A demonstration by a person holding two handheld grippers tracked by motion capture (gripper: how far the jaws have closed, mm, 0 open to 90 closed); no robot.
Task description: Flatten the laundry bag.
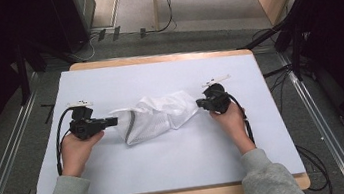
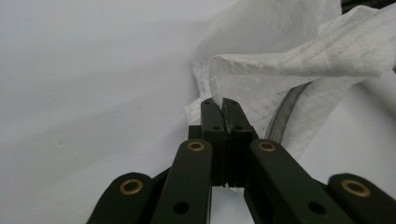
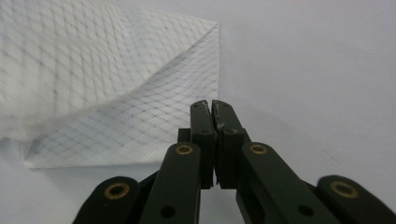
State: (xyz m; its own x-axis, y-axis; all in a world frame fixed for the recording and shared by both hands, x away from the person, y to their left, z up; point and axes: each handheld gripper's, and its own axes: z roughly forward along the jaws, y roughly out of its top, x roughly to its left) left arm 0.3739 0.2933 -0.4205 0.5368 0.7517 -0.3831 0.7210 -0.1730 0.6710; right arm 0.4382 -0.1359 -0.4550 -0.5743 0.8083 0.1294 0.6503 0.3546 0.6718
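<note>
On the table's white sheet:
Bag: one white mesh bag, crumpled mid-table, long axis running left to right.
Hidden: its zipper partly under folds.
My left gripper: jaws pinching the bag's edge.
My right gripper: jaws pressed together, beside the bag's corner; grip unclear.

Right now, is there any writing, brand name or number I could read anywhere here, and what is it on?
None can be read.
The white mesh bag shows a woven grid and a grey zipper, no label.
The left gripper and right gripper show bare black jaws and brass rivets.
The white table cover is blank.
</note>
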